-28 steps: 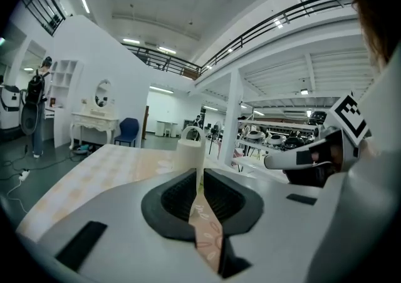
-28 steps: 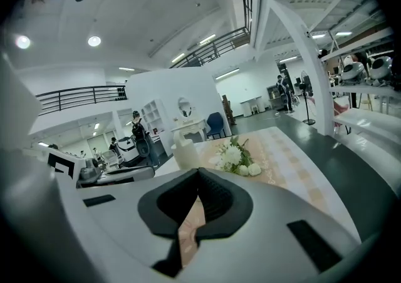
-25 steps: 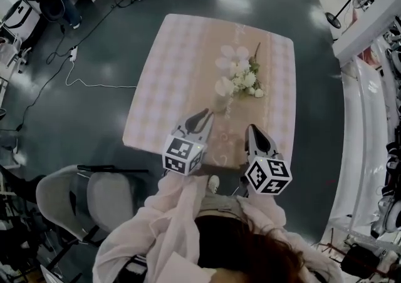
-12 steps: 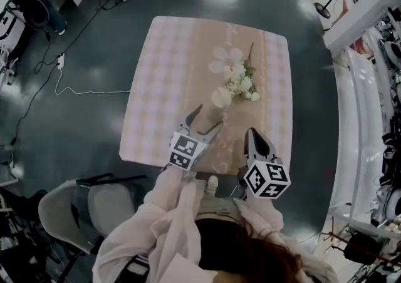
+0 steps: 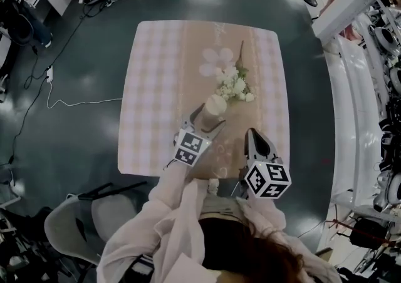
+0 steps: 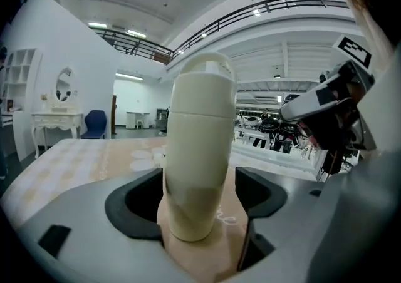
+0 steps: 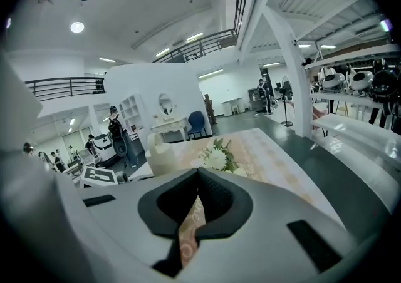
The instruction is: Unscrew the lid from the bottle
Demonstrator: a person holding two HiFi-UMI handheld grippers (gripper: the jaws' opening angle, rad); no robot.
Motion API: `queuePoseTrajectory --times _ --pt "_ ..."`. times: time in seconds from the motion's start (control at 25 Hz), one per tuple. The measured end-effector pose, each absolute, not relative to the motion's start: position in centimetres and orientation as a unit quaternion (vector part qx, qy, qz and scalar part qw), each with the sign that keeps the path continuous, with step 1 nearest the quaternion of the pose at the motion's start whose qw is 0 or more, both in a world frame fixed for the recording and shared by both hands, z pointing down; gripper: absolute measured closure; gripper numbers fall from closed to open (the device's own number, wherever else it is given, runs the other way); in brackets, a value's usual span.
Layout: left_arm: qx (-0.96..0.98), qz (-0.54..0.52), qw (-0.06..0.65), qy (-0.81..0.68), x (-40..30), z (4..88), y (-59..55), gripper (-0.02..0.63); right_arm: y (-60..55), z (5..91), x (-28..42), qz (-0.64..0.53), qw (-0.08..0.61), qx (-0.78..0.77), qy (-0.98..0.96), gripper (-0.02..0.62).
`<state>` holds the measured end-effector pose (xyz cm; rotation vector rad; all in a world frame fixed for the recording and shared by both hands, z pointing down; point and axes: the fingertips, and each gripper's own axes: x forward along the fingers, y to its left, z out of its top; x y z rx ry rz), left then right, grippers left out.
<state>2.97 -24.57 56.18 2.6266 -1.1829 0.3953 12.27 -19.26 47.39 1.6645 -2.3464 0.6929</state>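
One mover, left gripper (image 5: 208, 120) now further forward, jaws just opened around bottle (image 6: 194, 150), seemingly not pressing, right gripper (image 7: 197, 203) closed, empty.

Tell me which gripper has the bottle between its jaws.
The left gripper: its jaws, just opened wide, flank the cream bottle without pressing it; the right gripper is shut, empty.

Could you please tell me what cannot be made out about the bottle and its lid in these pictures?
- Bottle lower half, head view: hidden by the left claw, whose jaws have just been opening round it.
- Lid top face, left gripper view: seen from too low.
- Lid seam, head view: too small.
- Bottle base, right gripper view: behind the shut right claw.
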Motion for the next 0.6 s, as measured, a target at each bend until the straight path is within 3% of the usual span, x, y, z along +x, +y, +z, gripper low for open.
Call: queuePoseTrajectory --times 0.6 --pt "0.904 0.150 0.101 -0.387 4.6 58.5 -27.2 0.268 -20.8 47.8 13.6 0.229 0.100 0.585 -0.772 0.583"
